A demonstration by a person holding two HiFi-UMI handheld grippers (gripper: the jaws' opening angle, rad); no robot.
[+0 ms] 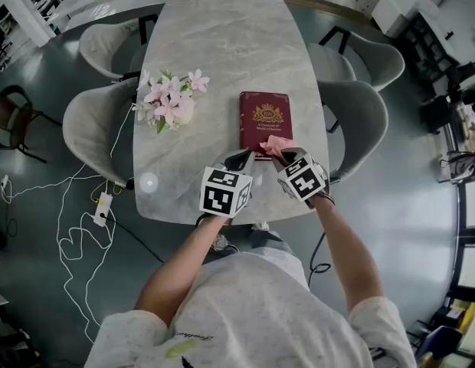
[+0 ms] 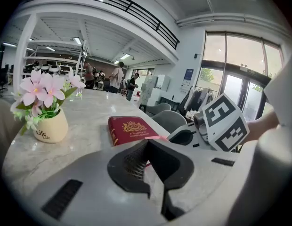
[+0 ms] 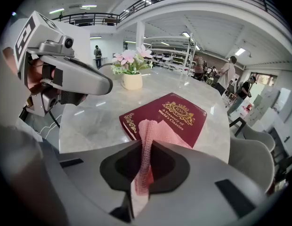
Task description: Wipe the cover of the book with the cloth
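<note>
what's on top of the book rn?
Only the pink cloth, pinched in the right gripper, lying over the book's near end. Gold crest and title show; the cover under the cloth is hidden.

Left tongs (image 2: pixel 147 147) closed, empty; red book (image 2: pixel 131 128) ahead.

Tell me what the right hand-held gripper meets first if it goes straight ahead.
Probably the red book, lying just ahead; the pink cloth clamped in the right hand-held gripper drapes onto its cover.
</note>
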